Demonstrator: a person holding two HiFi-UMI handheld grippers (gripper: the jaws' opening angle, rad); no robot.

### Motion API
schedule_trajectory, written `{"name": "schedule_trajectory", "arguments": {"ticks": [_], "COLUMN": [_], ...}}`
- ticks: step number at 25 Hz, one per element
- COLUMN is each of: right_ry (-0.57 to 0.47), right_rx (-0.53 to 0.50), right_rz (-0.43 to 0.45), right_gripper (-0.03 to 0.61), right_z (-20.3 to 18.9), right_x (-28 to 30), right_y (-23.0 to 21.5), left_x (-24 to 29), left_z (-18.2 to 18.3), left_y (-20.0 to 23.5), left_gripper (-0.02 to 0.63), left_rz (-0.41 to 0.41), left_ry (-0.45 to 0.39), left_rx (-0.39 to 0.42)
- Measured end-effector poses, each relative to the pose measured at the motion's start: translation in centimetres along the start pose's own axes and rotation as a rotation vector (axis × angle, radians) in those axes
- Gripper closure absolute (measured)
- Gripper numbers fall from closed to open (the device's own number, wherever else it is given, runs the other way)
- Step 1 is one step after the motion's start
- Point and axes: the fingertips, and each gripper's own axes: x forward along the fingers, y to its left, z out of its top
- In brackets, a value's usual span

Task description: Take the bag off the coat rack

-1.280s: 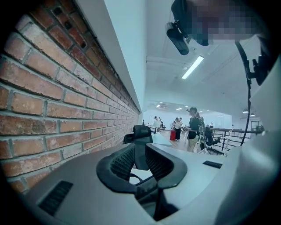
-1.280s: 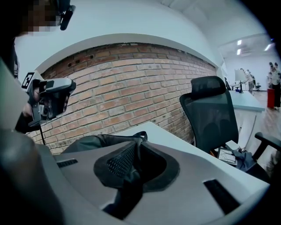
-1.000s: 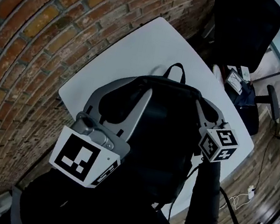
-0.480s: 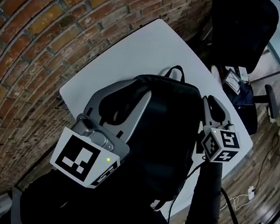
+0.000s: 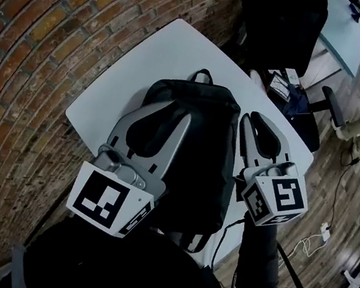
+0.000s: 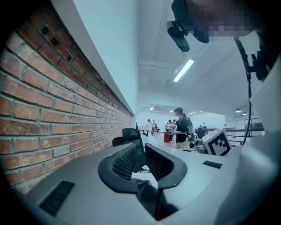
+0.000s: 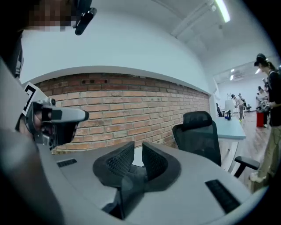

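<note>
While left hand-held gripper (image 5: 175,111) stays released, right hand-held gripper (image 5: 259,124), also released, has shifted beside the bag (image 5: 201,147).

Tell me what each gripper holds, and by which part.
Nothing is held. The left gripper and right gripper both stand open and empty; the backpack lies on the table.

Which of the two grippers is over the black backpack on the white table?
The left gripper: in the head view it overlaps the black backpack, while the right gripper is beside the backpack's right edge, over the white table.
</note>
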Motion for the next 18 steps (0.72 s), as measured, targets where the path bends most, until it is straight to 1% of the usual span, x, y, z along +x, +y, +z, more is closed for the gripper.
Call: {"name": "schedule_trajectory", "arguments": {"ticks": [4,7,12,18], "right_ry": [-0.059,-0.104,-0.138,-0.172], "right_rx": [-0.012,-0.023,-0.040,-0.059], "right_rz": [0.018,0.049,0.061,0.061], "right_gripper": [0.553,0.563,0.571,0.571], "right_z": [2.9,4.3,4.8,5.3], "right_x": [-4.9,-8.6,-13.6,-18.4], "right_y": [3.2,5.6,8.1,9.1], "left_x": [-1.1,-2.1,-4.3,-6.2], "left_z": [1.0,1.7,2.5,3.0], "left_y": [-4.2,-7.5,-11.9,-16.6], "left_gripper": [0.548,0.563,0.586,0.588], "left_rz": [-0.023,-0.038,-0.052,-0.076], "left_ry": [-0.028,-0.055,-0.087,-0.103], "left_rx": [0.013,0.027,0.064,0.076]}}
